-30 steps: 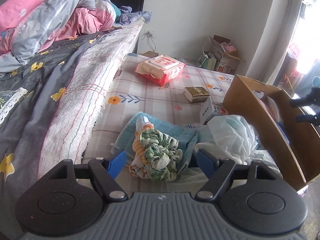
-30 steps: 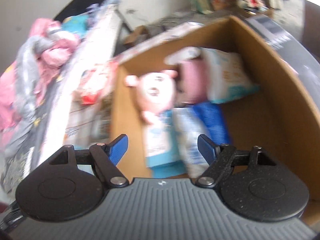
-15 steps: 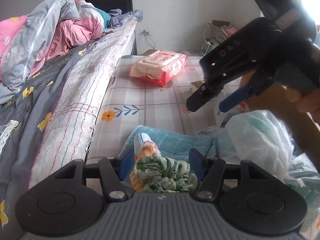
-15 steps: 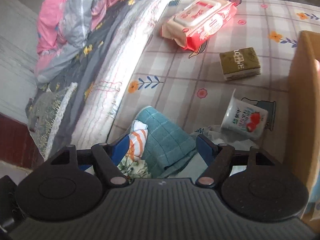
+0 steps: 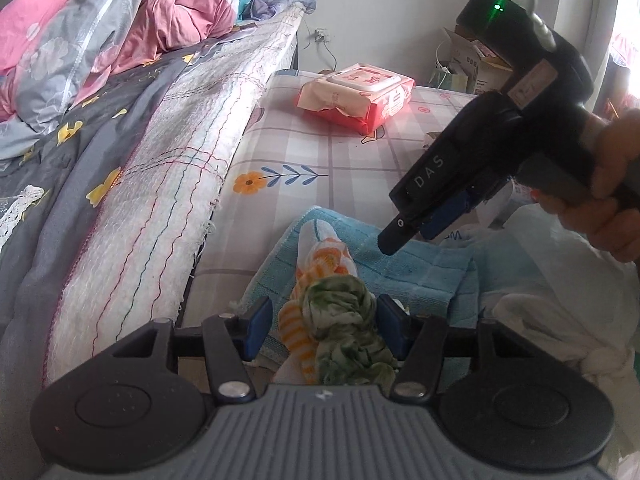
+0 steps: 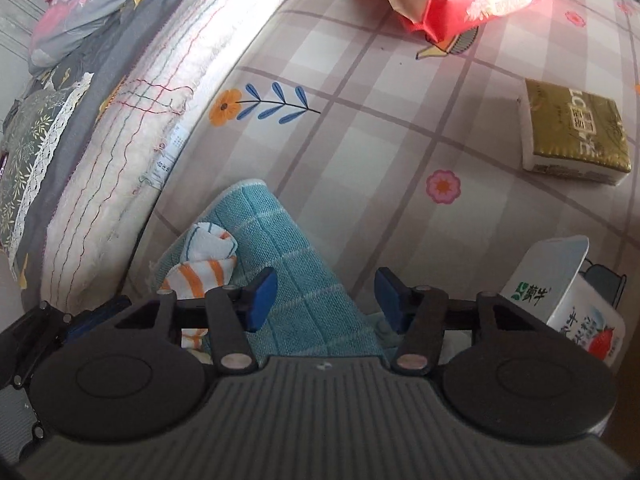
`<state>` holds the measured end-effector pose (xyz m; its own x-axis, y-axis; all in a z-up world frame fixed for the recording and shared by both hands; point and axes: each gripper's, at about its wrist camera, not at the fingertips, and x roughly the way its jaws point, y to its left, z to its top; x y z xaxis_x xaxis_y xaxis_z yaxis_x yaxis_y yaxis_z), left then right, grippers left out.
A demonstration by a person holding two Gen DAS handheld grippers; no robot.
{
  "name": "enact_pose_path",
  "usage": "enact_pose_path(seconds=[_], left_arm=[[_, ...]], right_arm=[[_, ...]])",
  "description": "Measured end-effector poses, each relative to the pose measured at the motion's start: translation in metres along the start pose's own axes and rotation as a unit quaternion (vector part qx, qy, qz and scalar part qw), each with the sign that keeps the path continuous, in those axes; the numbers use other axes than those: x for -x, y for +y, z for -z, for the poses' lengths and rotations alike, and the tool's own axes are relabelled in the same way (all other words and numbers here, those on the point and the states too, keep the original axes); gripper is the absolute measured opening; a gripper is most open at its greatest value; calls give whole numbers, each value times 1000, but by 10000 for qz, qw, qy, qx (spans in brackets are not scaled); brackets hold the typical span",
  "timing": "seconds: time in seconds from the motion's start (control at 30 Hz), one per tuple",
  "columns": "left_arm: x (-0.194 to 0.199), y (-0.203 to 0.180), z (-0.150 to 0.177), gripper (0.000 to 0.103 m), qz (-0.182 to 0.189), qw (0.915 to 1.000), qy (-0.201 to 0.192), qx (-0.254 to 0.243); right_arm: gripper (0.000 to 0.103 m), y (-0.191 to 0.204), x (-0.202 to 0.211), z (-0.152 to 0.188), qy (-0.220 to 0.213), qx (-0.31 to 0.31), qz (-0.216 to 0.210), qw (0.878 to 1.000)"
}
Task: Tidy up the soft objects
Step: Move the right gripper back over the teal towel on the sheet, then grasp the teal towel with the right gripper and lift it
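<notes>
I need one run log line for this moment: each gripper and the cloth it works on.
left gripper: around green cloth bundle | right gripper: closing over blue towel | phase: grasp

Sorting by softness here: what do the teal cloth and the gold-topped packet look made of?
Teal cloth: looks like woven terry or microfibre, matte, with a ribbed grid texture. Gold-topped packet: seemingly thin plastic film, glossy and crinkled, with reflective highlights; likely a soft tissue pack, though contents are hidden.

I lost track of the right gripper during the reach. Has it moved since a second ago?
Yes. The right gripper has swung away from the cardboard box to the teal towel on the checked sheet, jaws closing around the towel.
</notes>
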<state>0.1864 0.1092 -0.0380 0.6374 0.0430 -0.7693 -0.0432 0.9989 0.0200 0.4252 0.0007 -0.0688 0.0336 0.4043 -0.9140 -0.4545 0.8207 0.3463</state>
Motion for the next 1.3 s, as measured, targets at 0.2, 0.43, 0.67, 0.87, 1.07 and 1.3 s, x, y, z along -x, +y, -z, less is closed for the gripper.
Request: enact_pose_path(seconds=[0.2, 0.43, 0.67, 0.87, 1.07, 1.3], left_arm=[[1, 4, 2, 59, -123, 9999, -30, 72], [6, 6, 0, 59, -342, 9994, -89, 61], [10, 7, -3, 59, -511, 9986, -85, 72], [26, 5, -7, 58, -335, 9988, -309, 157], [41, 3, -12, 58, 509, 9968, -471, 404], [43, 10, -5, 58, 548, 9959, -399, 603]], right_arm=[[15, 15, -2, 11, 33, 309, 14, 9995], [3, 11, 30, 14, -553, -61, -9, 9985], [3, -3, 88, 12, -1190, -374, -119, 9921], [3, -6, 122, 14, -1512, -583, -399, 9860], [3, 6, 128, 19, -1540, -564, -652, 9843], [2, 29, 102, 13, -1324, -778, -1654, 9742]])
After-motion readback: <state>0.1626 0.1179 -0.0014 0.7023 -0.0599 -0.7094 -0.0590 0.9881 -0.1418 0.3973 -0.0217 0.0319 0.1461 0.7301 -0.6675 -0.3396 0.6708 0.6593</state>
